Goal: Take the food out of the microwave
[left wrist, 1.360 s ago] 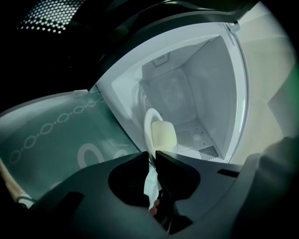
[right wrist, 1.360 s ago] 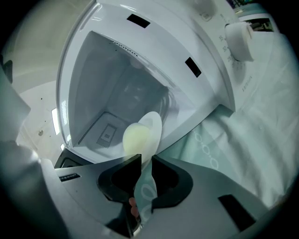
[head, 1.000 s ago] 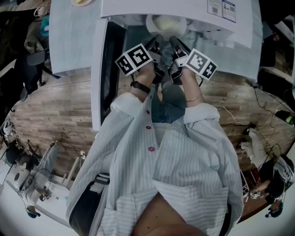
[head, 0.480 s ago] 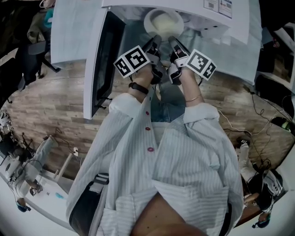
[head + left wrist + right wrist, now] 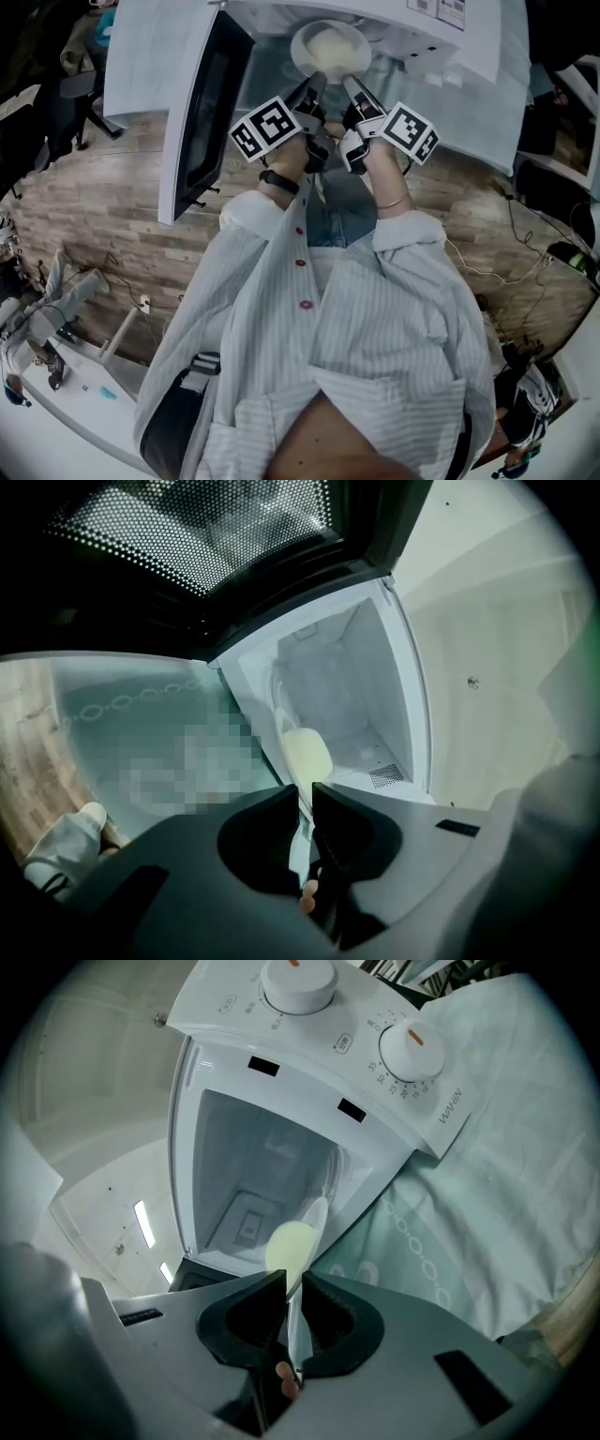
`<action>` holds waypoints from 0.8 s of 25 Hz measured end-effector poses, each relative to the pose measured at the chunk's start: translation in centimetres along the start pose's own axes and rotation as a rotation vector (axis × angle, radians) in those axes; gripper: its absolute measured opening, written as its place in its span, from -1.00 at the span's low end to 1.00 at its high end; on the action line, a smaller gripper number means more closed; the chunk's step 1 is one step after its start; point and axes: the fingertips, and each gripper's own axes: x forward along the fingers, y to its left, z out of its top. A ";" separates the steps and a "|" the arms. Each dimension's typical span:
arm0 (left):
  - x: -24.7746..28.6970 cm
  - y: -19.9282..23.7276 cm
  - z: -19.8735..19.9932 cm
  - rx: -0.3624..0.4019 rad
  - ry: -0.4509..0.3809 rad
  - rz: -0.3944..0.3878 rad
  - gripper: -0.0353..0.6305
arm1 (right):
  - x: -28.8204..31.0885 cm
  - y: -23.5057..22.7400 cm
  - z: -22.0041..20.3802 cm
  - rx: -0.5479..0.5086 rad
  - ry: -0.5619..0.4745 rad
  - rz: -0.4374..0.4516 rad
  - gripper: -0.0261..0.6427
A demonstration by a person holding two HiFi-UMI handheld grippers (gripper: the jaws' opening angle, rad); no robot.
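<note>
A white plate with a pale yellow mound of food hangs at the mouth of the open white microwave. My left gripper is shut on the plate's near rim from the left. My right gripper has the same rim from the right, its jaws closing on it. In the left gripper view the plate stands edge-on between the jaws of the left gripper, with the cavity behind. The right gripper view shows the plate running into the right gripper.
The microwave door stands swung open at the left. Two dials sit on the control panel. A pale patterned cloth covers the table under the microwave. Wooden floor, cables and chairs surround the person.
Both grippers have drawn back and up a little with the plate, which now shows further out of the cavity. The open door fills more of the left side.
</note>
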 end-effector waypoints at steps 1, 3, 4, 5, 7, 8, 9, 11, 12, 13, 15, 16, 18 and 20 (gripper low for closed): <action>-0.2 -0.2 -0.1 0.000 -0.005 -0.004 -0.74 | -0.2 0.1 -0.1 0.004 0.001 0.008 -0.71; -0.7 -0.5 -0.3 0.002 -0.014 -0.014 -0.74 | -0.7 0.4 -0.3 0.009 0.003 0.023 -0.72; -1.0 -0.7 -0.4 0.002 -0.019 -0.019 -0.74 | -0.9 0.6 -0.4 0.012 0.004 0.030 -0.72; -1.2 -0.8 -0.6 0.001 -0.024 -0.024 -0.74 | -1.2 0.7 -0.4 0.015 0.005 0.036 -0.72; -1.5 -1.3 -0.8 0.004 -0.033 -0.032 -0.74 | -1.7 1.0 -0.4 0.021 0.006 0.049 -0.73; -1.7 -1.6 -0.9 0.006 -0.037 -0.037 -0.74 | -2.0 1.2 -0.4 0.025 0.006 0.057 -0.73; -2.0 -1.9 -1.0 0.010 -0.040 -0.041 -0.74 | -2.3 1.4 -0.4 0.029 0.005 0.064 -0.73; -2.4 -2.6 -1.3 0.015 -0.046 -0.052 -0.74 | -3.0 1.9 -0.4 0.041 0.000 0.082 -0.74; -2.7 -3.0 -1.5 0.015 -0.050 -0.059 -0.74 | -3.4 2.1 -0.4 0.047 -0.003 0.093 -0.74; -2.9 -3.4 -1.6 0.014 -0.053 -0.066 -0.74 | -3.8 2.4 -0.3 0.053 -0.004 0.105 -0.74; -3.5 -4.3 -1.8 0.010 -0.063 -0.082 -0.74 | -4.6 3.1 -0.2 0.066 -0.006 0.122 -0.76; -3.7 -4.8 -1.9 0.009 -0.068 -0.092 -0.74 | -5.0 3.3 -0.2 0.074 -0.006 0.120 -0.76; -4.2 -5.7 -2.0 0.008 -0.076 -0.109 -0.75 | -5.8 3.6 -0.1 0.083 -0.006 0.112 -0.77; -4.8 -6.6 -2.0 0.010 -0.082 -0.125 -0.75 | -6.5 4.2 0.0 0.081 -0.009 0.132 -0.77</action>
